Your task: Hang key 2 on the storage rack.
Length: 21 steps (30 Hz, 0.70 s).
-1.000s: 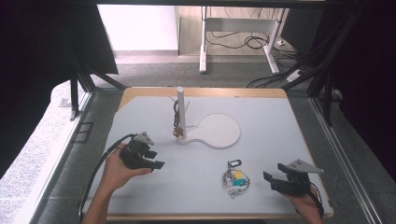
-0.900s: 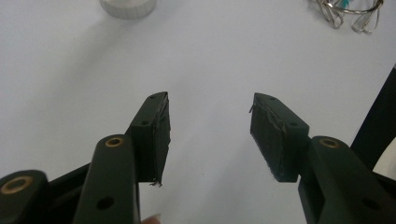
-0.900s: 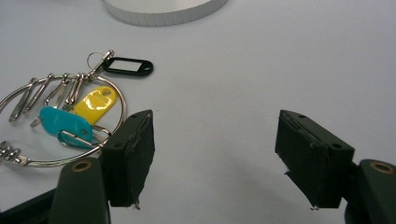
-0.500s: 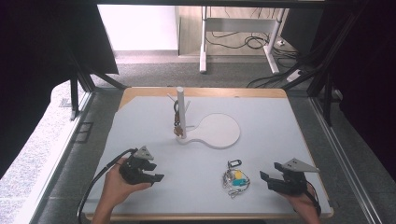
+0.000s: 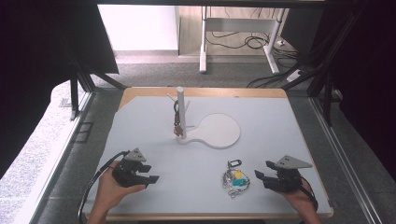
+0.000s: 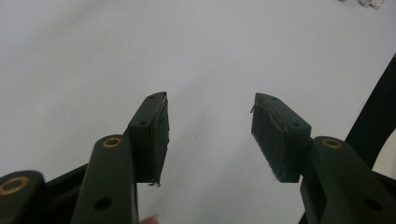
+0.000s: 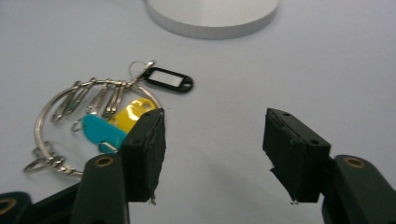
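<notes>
Left gripper [image 5: 148,173] sits at about 8 o'clock on the white table top [image 5: 280,126], held in the person's left hand [image 5: 109,190]; its jaws stand spread and have just been opening a little, with bare table between them in the left gripper view [image 6: 208,135]. Toward 12 o'clock from it stands a white post [image 5: 180,112] on a round-ended white base [image 5: 215,130], with a small bunch of keys [image 5: 177,130] hanging low against the post. At roughly 5 o'clock on the table lies the key ring [image 5: 235,177] with black, yellow and teal tags, flat and untouched. Right gripper [image 5: 262,171] sits just at 3 o'clock of the ring, near but apart from it; its jaws are parted and have just been closing, nothing between them. In the right gripper view [image 7: 212,149] the key ring [image 7: 100,123] lies at 10 o'clock, partly behind one jaw.
</notes>
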### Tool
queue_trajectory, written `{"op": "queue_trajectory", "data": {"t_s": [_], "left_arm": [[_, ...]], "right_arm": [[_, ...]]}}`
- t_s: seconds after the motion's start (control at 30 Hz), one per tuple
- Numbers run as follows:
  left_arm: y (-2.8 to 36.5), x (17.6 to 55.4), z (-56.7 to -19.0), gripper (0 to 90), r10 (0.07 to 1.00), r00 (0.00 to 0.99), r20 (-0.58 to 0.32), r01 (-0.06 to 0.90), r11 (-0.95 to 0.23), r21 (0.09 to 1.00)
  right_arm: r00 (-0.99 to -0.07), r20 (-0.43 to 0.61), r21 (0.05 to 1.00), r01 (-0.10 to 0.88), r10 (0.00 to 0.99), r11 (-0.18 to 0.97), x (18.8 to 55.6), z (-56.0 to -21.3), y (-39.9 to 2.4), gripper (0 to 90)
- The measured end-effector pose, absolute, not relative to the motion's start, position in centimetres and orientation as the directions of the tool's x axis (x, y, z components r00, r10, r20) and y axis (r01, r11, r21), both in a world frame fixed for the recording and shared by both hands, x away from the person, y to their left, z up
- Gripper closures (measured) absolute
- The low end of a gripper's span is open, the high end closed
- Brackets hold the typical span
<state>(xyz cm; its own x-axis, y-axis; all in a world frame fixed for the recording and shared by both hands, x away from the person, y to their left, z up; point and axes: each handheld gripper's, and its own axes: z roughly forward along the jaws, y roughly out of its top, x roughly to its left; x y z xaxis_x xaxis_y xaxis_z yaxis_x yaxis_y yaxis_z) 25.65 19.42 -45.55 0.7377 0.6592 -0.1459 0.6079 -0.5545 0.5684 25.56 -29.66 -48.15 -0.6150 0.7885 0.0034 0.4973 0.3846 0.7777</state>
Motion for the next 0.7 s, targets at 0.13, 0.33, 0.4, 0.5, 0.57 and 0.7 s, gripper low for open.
{"op": "queue_trajectory", "data": {"t_s": [0.13, 0.33, 0.4, 0.5, 0.57, 0.7], "left_arm": [[19.4, 25.2, -45.4, 46.7, 0.650, 0.744, -0.155, 0.601, -0.549, 0.581], [19.5, 24.9, -45.4, 46.6, 0.645, 0.747, -0.160, 0.596, -0.545, 0.590], [19.5, 24.9, -45.3, 46.6, 0.642, 0.751, -0.158, 0.594, -0.551, 0.586], [19.5, 24.8, -45.3, 46.6, 0.643, 0.748, -0.168, 0.598, -0.540, 0.592], [19.7, 24.8, -45.4, 46.6, 0.642, 0.746, -0.177, 0.601, -0.535, 0.594], [20.0, 24.6, -45.7, 46.5, 0.648, 0.738, -0.188, 0.612, -0.526, 0.591]], "right_arm": [[-0.692, -0.020, 0.716, 0.494, 0.722, 0.493, 25.9, -46.7, -28.7, 47.5], [-0.795, -0.001, 0.612, 0.479, 0.606, 0.630, 26.6, -43.6, -26.5, 53.5], [-0.825, 0.015, 0.577, 0.469, 0.566, 0.669, 26.7, -42.9, -25.5, 55.0], [-0.846, 0.039, 0.527, 0.470, 0.532, 0.708, 26.9, -42.5, -24.5, 56.3], [-0.858, 0.061, 0.470, 0.476, 0.510, 0.744, 27.1, -42.2, -23.3, 58.1], [-0.880, 0.098, 0.409, 0.461, 0.464, 0.787, 27.5, -42.3, -21.6, 60.6]]}}
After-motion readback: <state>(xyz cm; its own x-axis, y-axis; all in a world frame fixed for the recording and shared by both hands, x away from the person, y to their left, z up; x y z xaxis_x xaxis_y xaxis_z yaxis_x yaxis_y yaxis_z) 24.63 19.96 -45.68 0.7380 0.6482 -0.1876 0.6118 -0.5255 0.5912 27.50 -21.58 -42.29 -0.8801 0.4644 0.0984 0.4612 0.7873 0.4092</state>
